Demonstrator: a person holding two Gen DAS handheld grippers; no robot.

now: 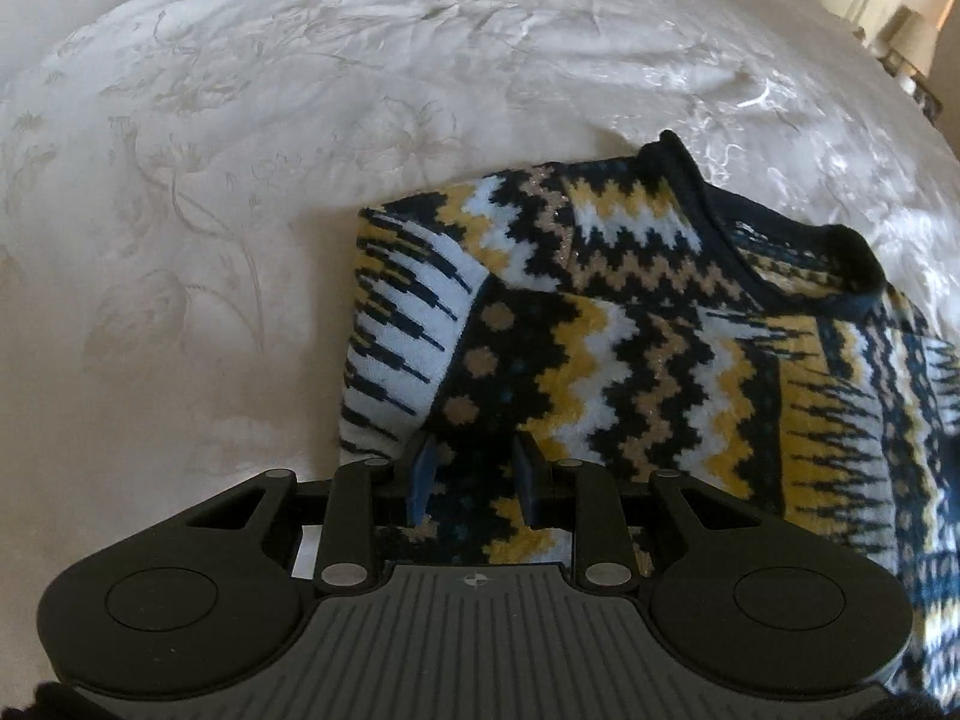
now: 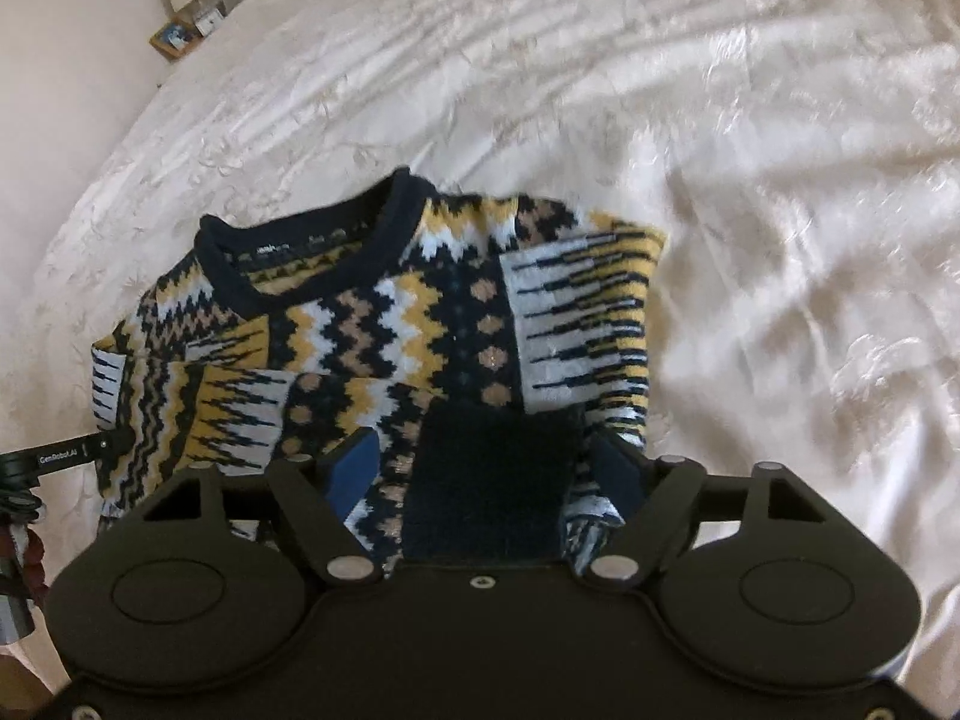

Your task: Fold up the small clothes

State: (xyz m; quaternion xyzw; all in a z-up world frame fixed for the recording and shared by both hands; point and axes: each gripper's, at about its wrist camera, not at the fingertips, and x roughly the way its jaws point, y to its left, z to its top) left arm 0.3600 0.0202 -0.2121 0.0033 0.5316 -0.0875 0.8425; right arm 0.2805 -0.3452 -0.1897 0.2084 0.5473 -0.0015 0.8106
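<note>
A small knitted sweater (image 1: 630, 330) with a navy, yellow, white and tan zigzag pattern lies on a white bedspread (image 1: 240, 180), its sleeves folded in over the body and its navy collar (image 1: 720, 228) at the far end. My left gripper (image 1: 477, 474) is over the sweater's near edge, its blue fingers a narrow gap apart with knit fabric between them. In the right wrist view the sweater (image 2: 384, 312) lies with its collar (image 2: 312, 234) far left. My right gripper (image 2: 492, 468) is wide open, and the navy hem band (image 2: 492, 480) lies between its fingers.
The embroidered white bedspread (image 2: 750, 180) spreads out on all sides of the sweater. A bedside table with a lamp (image 2: 180, 12) stands at the far left in the right wrist view. A padded headboard and lamp (image 1: 900, 18) are at the far right in the left wrist view.
</note>
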